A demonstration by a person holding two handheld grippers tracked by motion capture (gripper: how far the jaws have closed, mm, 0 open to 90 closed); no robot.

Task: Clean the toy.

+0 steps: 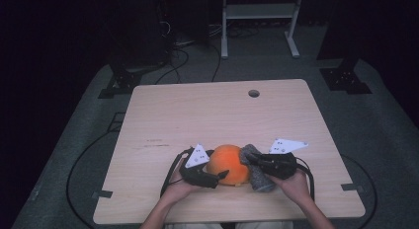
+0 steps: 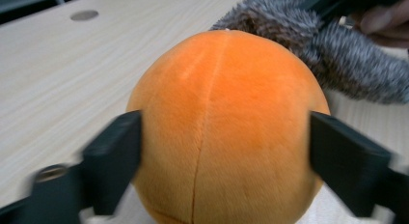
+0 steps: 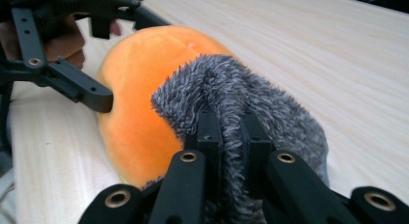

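Note:
A round orange plush [image 1: 227,165] sits near the front edge of the wooden table [image 1: 207,110]. My left gripper [image 2: 225,147] reaches in from the left, its jaws on the two sides of the orange plush [image 2: 222,118] and pressing into it. One of its fingertips [image 3: 103,101] touches the orange plush [image 3: 135,89] in the right gripper view. A grey fuzzy piece [image 1: 259,179] lies against the plush's right side. My right gripper [image 3: 230,125] is shut on this grey fuzzy piece [image 3: 270,98], pinching a fold of it between narrow jaws. In the high view the right gripper [image 1: 249,160] comes from the right.
A round hole [image 1: 253,93] sits near the table's far edge. Behind the table stand a white metal frame [image 1: 259,12] and dark equipment, with cables [image 1: 183,61] on the grey floor. Bare wood stretches across the far half and both sides.

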